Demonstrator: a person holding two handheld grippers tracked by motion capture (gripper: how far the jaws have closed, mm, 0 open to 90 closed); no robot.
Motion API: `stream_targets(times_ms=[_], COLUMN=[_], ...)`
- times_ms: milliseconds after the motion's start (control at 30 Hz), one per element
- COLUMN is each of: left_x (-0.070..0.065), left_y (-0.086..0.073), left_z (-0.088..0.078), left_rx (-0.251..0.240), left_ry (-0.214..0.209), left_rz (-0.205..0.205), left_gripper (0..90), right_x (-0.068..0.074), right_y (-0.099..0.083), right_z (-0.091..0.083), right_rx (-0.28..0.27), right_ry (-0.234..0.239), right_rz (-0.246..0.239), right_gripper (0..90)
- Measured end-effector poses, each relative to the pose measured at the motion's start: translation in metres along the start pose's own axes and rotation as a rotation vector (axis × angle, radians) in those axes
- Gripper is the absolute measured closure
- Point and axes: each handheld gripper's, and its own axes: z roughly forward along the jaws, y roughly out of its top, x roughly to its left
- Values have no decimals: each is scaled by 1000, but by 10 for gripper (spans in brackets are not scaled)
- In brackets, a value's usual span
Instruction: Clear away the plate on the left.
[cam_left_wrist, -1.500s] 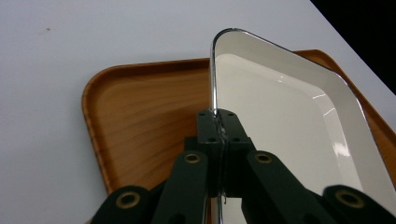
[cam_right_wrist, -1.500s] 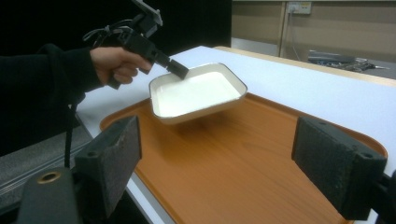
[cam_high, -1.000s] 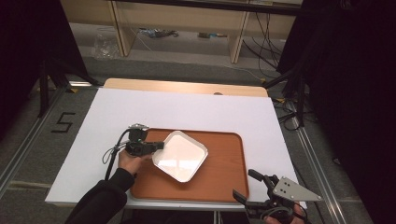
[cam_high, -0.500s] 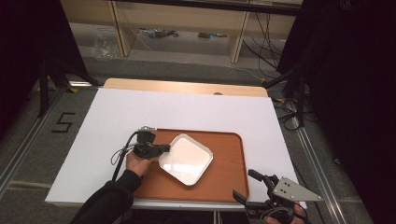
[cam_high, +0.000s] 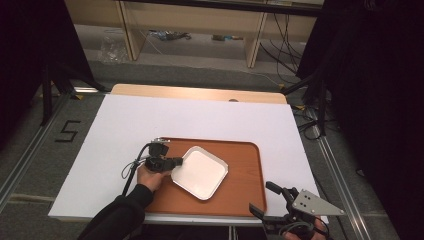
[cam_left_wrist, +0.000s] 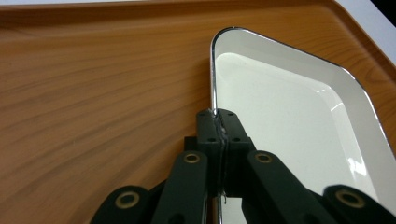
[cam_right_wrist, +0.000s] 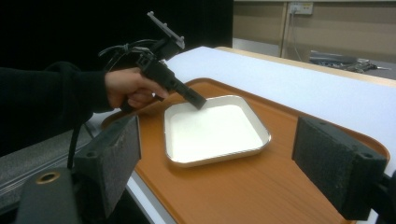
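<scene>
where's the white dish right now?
High view: the white dish lies on the wooden tray, left of the tray's centre, its left rim clamped by the left hand-held gripper.

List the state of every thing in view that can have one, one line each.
left gripper: shut on the rim of the white dish.
right gripper: open, nothing between its jaws, held off the near edge of the table.
white dish: empty, right way up, on the tray, pinched at its left rim.
wooden tray: flat on the table, holding just the dish.
table: covered by a white sheet.
</scene>
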Motion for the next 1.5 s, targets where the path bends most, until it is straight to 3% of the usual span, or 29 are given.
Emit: stream_targets(times_ms=[400, 533, 800, 867, 967, 1233, 1500], left_x=[0, -2, -6, -7, -7, -5, -6], left_y=[-2, -3, -7, -8, -9, -10, -15], left_z=[0, 0, -4, -5, -7, -16, -21], left_rx=[12, 15, 25, 35, 37, 51, 53], left_ry=[-2, -6, 6, -7, -13, -41, -49], left_rz=[9, 12, 11, 36, 23, 64, 53], left_gripper=[877, 875, 870, 866, 861, 840, 853], right_x=[0, 0, 0, -1, 0, -1, 0], right_y=[0, 0, 0, 0, 0, 0, 0], right_z=[0, 1, 0, 0, 0, 0, 0], right_rx=[4, -15, 1, 3, 2, 6, 5], right_ry=[4, -15, 3, 1, 4, 4, 3], right_rz=[-2, -1, 1, -1, 2, -3, -5], right_gripper=[168, 168, 168, 168, 169, 170, 172])
